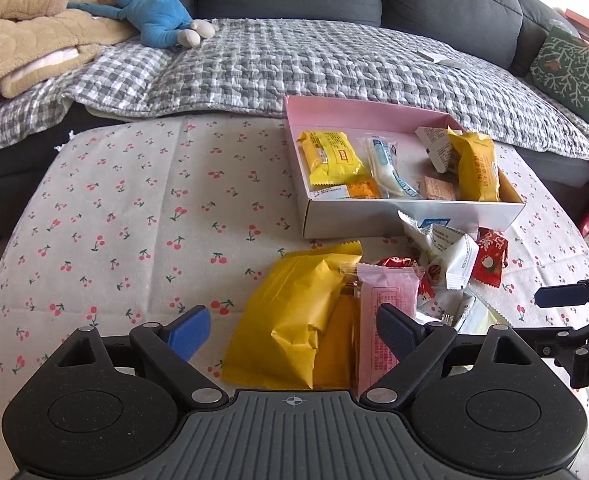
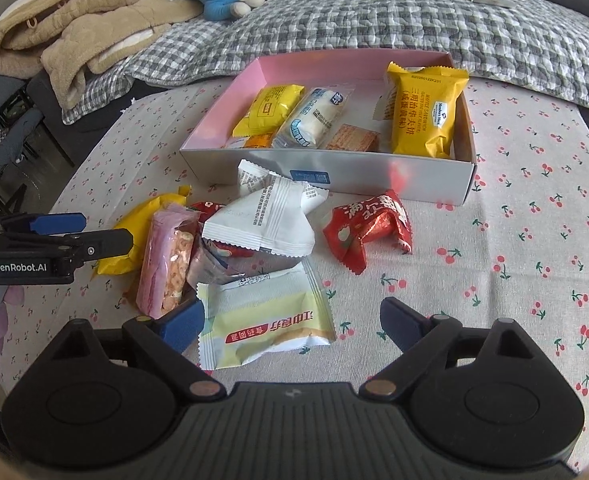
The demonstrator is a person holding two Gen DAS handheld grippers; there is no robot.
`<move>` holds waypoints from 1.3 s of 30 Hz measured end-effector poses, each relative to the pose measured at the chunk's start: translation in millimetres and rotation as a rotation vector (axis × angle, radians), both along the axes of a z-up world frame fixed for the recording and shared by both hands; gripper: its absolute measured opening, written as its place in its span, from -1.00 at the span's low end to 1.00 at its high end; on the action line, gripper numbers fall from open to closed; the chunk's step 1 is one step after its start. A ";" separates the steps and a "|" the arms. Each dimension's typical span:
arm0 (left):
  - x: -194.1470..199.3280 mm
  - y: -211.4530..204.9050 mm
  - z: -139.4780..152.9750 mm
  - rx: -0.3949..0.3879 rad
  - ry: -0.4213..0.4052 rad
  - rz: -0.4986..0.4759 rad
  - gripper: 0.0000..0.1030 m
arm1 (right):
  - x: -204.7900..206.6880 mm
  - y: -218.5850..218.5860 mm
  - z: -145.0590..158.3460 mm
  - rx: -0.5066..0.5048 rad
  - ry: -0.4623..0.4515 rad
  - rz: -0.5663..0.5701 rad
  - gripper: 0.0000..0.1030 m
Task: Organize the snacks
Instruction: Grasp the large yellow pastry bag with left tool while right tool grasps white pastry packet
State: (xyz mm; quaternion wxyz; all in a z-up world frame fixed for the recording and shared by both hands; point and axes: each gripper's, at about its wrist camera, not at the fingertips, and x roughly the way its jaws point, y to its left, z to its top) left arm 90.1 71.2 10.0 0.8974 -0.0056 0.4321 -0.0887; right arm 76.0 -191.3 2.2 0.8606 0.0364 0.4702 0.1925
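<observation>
Box (image 2: 334, 172): already part-filled — the sorting target.
Left gripper (image 1: 292, 332): jaws wide, empty, straddling yellow packet (image 1: 290, 320).
Right gripper (image 2: 292, 326): wide, empty — over pale packet (image 2: 266, 316).

Free: cherry-print cloth (image 1: 114, 220) left of the box (image 1: 374, 220).
Blocked: snack heap (image 2: 254, 232) crowds the box front.

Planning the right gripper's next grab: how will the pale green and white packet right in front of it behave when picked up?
The pale green packet probably feels light and floppy: it lies flat with wrinkled film. Its glossy wrapper may slip, so pinching a crimped edge seems safer. It won't roll.
</observation>
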 end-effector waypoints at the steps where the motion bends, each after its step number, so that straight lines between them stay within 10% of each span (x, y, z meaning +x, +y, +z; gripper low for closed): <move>1: 2.6 2.1 -2.4 -0.015 0.002 -0.008 0.61 | -0.5 -3.0 -1.3 0.002 -0.015 -0.002 0.71; 19: 35.0 41.7 -22.9 -0.308 0.182 0.010 0.31 | 25.9 -9.0 7.4 0.330 -0.088 -0.134 0.37; 39: 33.6 28.2 -34.7 -0.148 0.209 -0.086 0.04 | 33.0 7.8 -13.9 0.248 -0.063 -0.128 -0.07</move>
